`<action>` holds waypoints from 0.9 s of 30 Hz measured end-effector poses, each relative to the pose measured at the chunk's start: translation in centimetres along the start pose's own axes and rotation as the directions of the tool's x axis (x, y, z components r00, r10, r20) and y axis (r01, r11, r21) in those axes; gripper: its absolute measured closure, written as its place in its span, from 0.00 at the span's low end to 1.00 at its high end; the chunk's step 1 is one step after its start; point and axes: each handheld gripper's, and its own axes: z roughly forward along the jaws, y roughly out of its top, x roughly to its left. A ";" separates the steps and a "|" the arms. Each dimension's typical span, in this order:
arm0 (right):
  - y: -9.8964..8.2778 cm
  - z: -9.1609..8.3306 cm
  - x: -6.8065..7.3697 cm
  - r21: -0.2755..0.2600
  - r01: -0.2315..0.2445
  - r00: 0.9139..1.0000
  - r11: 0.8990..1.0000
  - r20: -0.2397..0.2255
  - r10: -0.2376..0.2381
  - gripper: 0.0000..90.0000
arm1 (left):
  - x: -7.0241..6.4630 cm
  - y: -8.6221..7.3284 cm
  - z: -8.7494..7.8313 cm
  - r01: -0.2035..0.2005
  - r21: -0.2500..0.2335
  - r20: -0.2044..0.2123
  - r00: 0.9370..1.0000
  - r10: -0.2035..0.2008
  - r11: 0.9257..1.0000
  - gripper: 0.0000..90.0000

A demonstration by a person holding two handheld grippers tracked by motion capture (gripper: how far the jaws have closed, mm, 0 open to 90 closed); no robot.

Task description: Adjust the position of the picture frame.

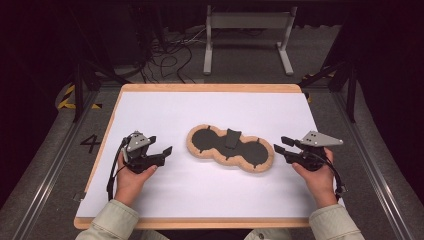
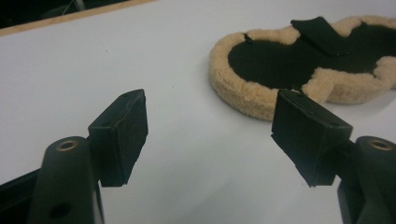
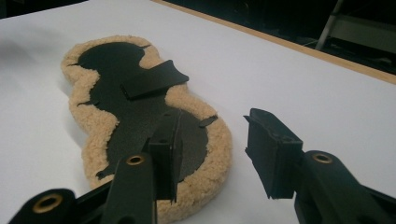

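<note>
A flat two-lobed pad (image 1: 248,152) with a tan fleece rim and black inner face lies in the middle of the white table. A black strap (image 1: 232,138) crosses its narrow waist. My left gripper (image 1: 160,145) is held in a hand left of the pad, jaws open and empty, a short gap from the fleece edge. In the left gripper view the pad (image 2: 280,60) lies beyond the left gripper (image 2: 210,100). My right gripper (image 1: 281,145) is open and empty just right of the pad. In the right gripper view the right gripper (image 3: 212,119) hovers at the pad's (image 3: 135,107) near lobe, strap (image 3: 154,80) farther off.
The white table top has a wooden border (image 1: 210,88). Beyond its far edge stand a grey metal frame (image 1: 247,22) and loose cables (image 1: 170,60) on the floor. Bare white surface lies all around the pad.
</note>
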 end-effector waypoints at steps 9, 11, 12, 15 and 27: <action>0.4 0.5 -0.1 0.054 0.000 1.000 0.999 -0.001 0.000 0.62 | 0.4 0.1 0.0 0.033 -0.008 0.009 0.999 -0.033 0.999 0.31; 0.9 1.0 -0.5 0.109 -0.037 0.999 0.993 0.000 0.038 0.61 | 0.4 0.1 -0.1 0.033 -0.002 0.006 0.999 -0.033 0.999 0.31; 1.0 1.2 -0.5 0.115 -0.035 0.999 0.993 -0.002 0.035 0.61 | 0.3 0.2 -0.2 0.031 -0.001 0.001 1.000 -0.031 1.000 0.31; 1.5 1.6 -0.6 0.153 -0.021 1.000 0.988 -0.003 0.022 0.61 | 0.2 0.2 -0.2 0.027 0.001 0.000 1.000 -0.027 1.000 0.31; 3.6 5.3 -2.6 0.317 -0.060 0.996 0.947 -0.040 0.077 0.78 | 0.4 -0.1 -0.4 0.041 0.011 -0.001 0.999 -0.041 0.999 0.30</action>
